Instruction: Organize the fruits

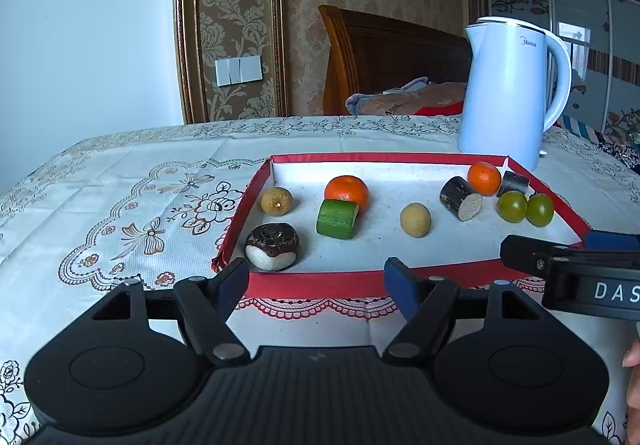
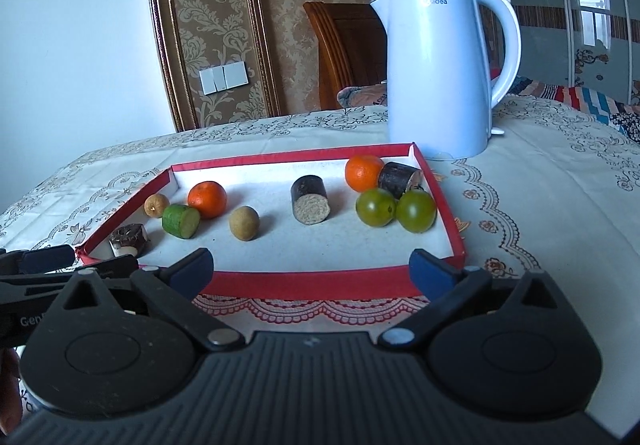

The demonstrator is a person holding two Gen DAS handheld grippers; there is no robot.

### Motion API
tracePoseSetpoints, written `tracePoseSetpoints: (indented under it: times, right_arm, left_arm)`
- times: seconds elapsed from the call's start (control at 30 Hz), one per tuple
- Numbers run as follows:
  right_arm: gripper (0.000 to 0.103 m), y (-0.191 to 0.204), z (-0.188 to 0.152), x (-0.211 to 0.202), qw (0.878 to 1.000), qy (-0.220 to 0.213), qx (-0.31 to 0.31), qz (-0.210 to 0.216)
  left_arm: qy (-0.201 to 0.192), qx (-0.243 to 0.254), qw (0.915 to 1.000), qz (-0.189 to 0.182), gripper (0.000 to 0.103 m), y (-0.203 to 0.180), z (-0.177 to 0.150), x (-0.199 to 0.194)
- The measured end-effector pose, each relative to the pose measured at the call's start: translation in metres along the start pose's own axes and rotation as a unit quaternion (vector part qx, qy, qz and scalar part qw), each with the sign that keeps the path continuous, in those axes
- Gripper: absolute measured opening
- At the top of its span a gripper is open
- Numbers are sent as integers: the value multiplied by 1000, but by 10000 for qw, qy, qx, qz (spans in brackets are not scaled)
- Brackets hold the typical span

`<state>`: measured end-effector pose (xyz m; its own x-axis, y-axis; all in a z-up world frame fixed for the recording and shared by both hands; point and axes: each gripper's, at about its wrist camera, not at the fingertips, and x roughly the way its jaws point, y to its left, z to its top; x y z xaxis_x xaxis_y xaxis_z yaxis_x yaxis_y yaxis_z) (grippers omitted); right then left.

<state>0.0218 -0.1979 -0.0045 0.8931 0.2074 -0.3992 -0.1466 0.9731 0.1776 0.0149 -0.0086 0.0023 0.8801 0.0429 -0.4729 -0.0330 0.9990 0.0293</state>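
Right gripper [image 1: 576, 265] cut off at edge; far sugarcane piece [image 1: 514, 182] perhaps half hidden

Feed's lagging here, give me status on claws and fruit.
Both claws, left and right, open, empty, short of red tray. All fruit in tray, none gripped. Kettle behind tray, not in the way.

Both wrist views look slightly downward from just before the red tray [image 1: 312, 284], sharing its fruit and the kettle [image 2: 436, 77].
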Motion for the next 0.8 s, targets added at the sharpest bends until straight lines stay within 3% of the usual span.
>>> tracePoseSetpoints:
  times: [0.8]
  right_arm:
    - [103,2,-2,3,9998,152,-6,83]
  left_arm:
    - [-2,-7,10000,66,74,-1,-1,-1]
